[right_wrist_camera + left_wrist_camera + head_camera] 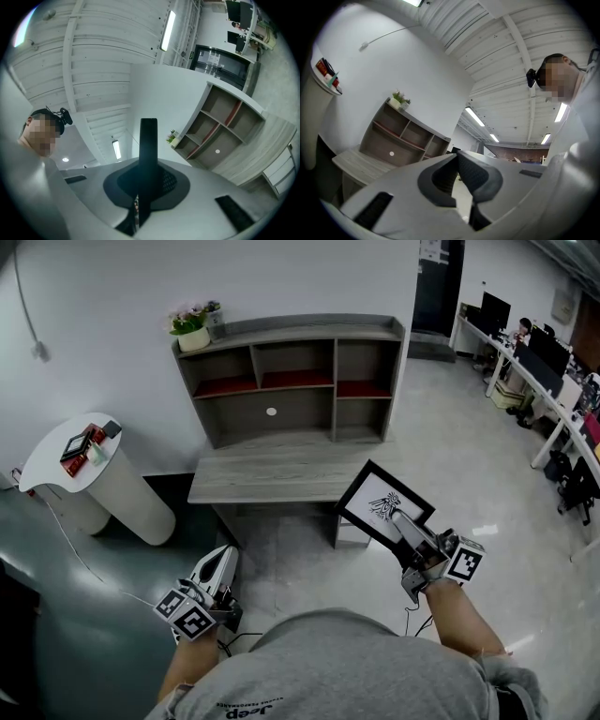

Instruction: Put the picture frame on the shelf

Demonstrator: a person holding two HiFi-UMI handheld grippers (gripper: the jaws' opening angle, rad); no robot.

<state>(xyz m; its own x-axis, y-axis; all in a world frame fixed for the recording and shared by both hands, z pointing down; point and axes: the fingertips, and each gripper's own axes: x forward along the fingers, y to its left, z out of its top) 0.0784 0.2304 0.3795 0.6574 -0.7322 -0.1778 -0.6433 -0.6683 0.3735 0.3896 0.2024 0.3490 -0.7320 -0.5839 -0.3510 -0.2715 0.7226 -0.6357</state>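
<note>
Black-rimmed and stiff, the picture frame [370, 495] looks light, perhaps glass-fronted; we clamp its edge in the right gripper [397, 518], the left gripper [456, 157] closed, empty.

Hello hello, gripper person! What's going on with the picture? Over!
Right gripper shut on picture frame, held up in air. Left gripper shut, empty. Frame not on shelf yet. Flower pot on shelf top's left end.

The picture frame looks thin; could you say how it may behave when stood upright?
Probably stiff: the picture frame juts flat from the right gripper, pinched at one edge. Seen edge-on it is thin, so likely tippy.
</note>
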